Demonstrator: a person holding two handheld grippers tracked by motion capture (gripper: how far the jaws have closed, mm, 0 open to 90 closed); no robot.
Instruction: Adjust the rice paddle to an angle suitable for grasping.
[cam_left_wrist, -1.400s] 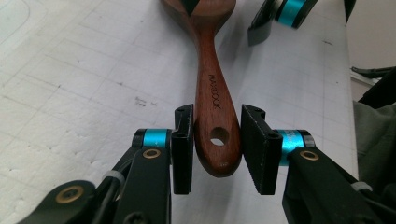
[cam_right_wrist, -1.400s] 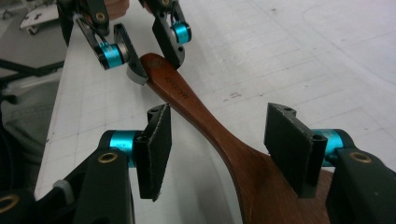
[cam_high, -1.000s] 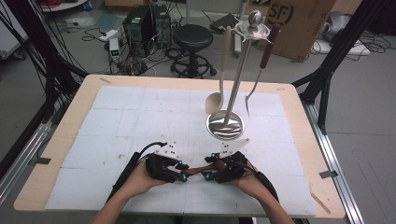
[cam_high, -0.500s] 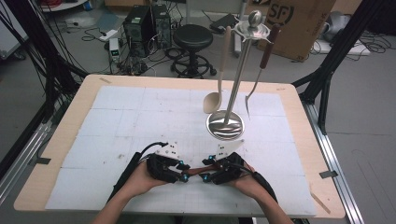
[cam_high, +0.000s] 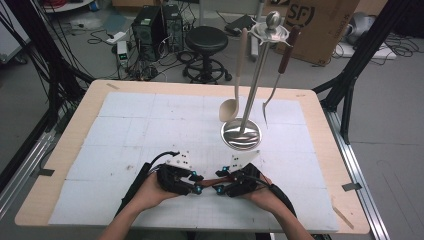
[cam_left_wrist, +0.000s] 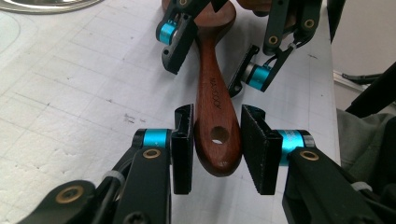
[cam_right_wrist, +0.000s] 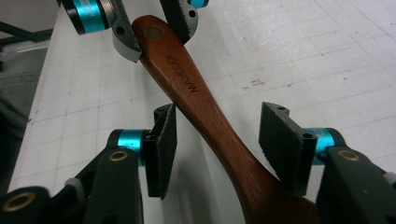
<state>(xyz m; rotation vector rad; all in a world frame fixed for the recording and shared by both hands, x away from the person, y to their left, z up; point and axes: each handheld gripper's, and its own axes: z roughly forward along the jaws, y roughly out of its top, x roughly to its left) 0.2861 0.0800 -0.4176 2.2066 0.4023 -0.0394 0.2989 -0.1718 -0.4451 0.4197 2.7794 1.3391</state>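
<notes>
**Wooden utensil held between two grippers**

White gridded worktop, utensil stand at far right. Left gripper was clamped on the holed handle end of the wooden utensil, near the worktop's front edge. Right gripper straddled the handle's wider part; its jaws had just been closing, a gap remained on both sides.

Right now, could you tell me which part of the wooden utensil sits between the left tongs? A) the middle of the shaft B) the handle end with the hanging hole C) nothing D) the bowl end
B: the left tongs flank the wooden utensil at its holed handle end.
</notes>
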